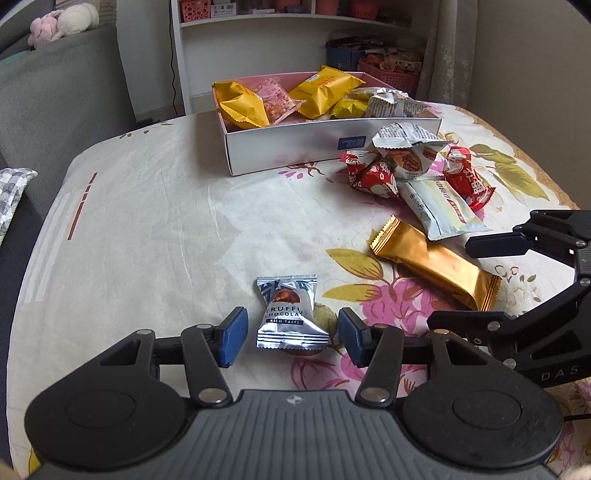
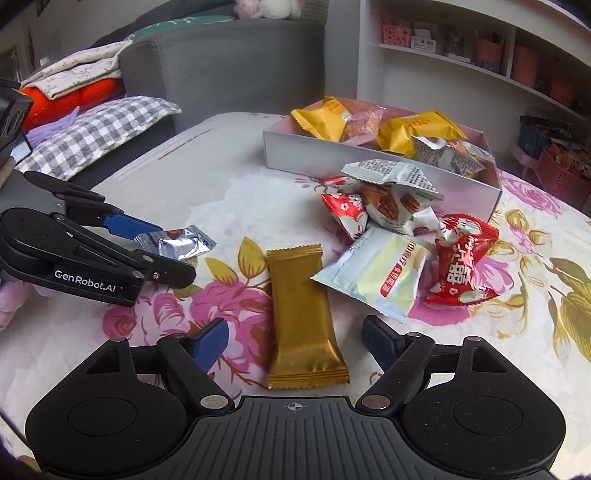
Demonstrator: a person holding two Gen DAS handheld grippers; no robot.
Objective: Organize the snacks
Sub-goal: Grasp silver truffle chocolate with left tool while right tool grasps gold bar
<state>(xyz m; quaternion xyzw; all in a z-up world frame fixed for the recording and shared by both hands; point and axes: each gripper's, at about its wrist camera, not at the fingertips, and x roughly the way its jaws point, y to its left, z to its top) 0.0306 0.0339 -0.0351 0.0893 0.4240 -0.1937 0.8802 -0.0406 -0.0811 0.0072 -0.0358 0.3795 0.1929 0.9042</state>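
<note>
My left gripper [image 1: 291, 338] is open, its blue pads on either side of a silver truffle chocolate packet [image 1: 290, 317] lying on the floral tablecloth; that packet also shows in the right wrist view [image 2: 177, 243]. My right gripper [image 2: 295, 341] is open around the near end of a gold bar packet [image 2: 301, 317], which also shows in the left wrist view [image 1: 436, 262]. A white box [image 1: 295, 142] at the back holds yellow, pink and white snack packets. Loose red and white packets [image 2: 399, 236] lie in front of the box.
A floral cloth [image 1: 147, 221] covers the table. A grey sofa with a checked cushion [image 2: 99, 129] stands to the left. White shelves [image 1: 295, 22] with pink baskets stand behind the table. The right gripper [image 1: 524, 280] shows at the left wrist view's right edge.
</note>
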